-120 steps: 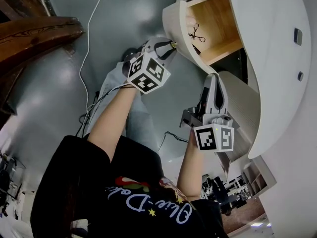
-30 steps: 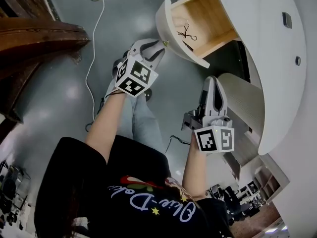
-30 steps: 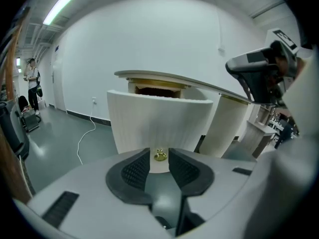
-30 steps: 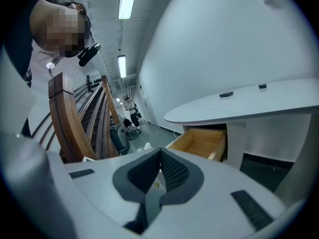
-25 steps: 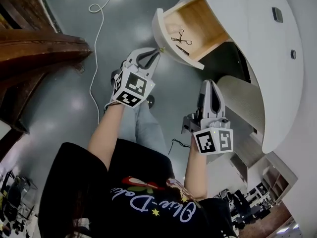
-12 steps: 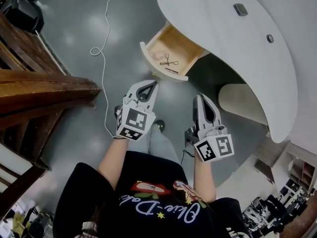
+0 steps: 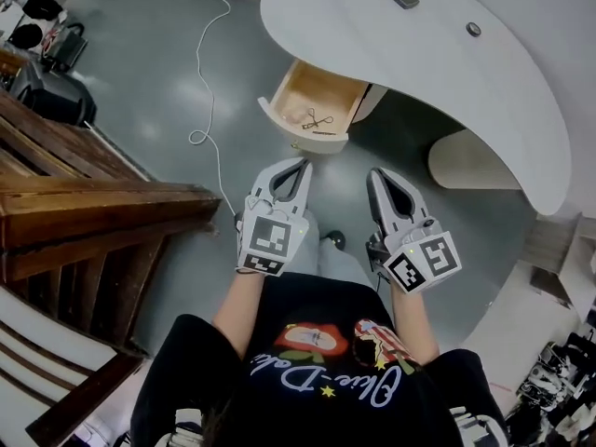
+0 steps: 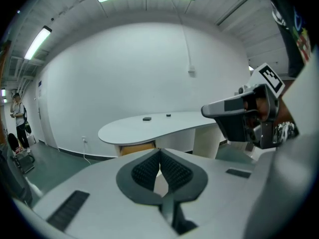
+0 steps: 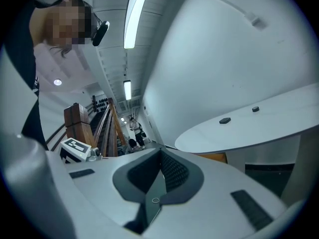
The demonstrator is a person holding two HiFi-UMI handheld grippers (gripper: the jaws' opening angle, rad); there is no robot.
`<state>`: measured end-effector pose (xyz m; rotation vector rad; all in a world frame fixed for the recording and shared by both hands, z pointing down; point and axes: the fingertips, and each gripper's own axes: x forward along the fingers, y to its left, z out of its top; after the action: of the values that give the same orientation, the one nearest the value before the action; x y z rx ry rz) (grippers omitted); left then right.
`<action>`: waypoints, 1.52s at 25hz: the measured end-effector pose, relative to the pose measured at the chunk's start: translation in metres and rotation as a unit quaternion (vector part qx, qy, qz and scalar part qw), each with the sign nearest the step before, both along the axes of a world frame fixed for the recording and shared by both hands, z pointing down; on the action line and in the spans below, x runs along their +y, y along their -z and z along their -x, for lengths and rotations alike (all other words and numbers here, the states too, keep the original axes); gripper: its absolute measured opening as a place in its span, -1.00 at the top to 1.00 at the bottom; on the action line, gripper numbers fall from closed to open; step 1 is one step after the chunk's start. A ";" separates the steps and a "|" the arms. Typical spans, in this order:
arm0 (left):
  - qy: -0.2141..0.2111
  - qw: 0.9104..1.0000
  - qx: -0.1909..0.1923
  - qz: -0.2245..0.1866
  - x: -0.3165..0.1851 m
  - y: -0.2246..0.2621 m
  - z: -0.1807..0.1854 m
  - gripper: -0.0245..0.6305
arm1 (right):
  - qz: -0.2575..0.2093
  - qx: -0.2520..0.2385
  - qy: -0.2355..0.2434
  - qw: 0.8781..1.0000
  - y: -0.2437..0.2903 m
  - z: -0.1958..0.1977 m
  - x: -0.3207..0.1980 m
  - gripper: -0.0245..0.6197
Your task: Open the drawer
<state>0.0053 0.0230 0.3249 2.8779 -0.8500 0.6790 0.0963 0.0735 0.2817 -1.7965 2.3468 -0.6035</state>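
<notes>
Drawer, pale wood behind a curved white front, juts from the rounded desk edge; only the head view shows scissors inside. Left gripper and right gripper are clenched, empty.

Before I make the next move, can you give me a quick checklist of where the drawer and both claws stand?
1. The drawer is open: ok, it sticks out from under the desk.
2. The left claw is off the drawer: ok, shut, empty, short of its front.
3. The right claw is free: ok, shut, empty.
4. The scissors lie inside the drawer: ok.
5. The drawer is out to its stop: cannot tell.
</notes>
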 end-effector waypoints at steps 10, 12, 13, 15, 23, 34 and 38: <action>-0.046 0.998 0.010 -0.038 0.039 0.056 -0.016 0.91 | -0.036 -0.007 0.004 0.999 0.038 0.006 0.036 0.92; -0.050 0.998 0.013 -0.039 0.047 0.064 -0.017 0.91 | -0.043 -0.005 0.007 0.999 0.047 0.006 0.041 0.92; -0.052 0.998 0.016 -0.041 0.049 0.068 -0.018 0.91 | -0.047 -0.002 0.010 0.999 0.052 0.005 0.043 0.92; -0.056 0.997 0.021 -0.045 0.054 0.076 -0.020 0.91 | -0.053 0.005 0.013 0.998 0.061 0.004 0.048 0.92; -0.067 0.995 0.029 -0.065 0.062 0.101 -0.021 0.91 | -0.063 0.011 -0.001 0.998 0.074 -0.007 0.060 0.92; -0.065 0.995 0.030 -0.073 0.061 0.108 -0.026 0.91 | -0.073 0.017 0.002 0.997 0.082 -0.012 0.058 0.92; -0.062 0.995 0.027 -0.072 0.060 0.107 -0.024 0.91 | -0.072 0.017 0.002 0.997 0.081 -0.013 0.057 0.92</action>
<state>0.0298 0.0831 0.2180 3.0841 -0.7483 0.5683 0.1089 0.1303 0.2008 -1.7523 2.3498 -0.3977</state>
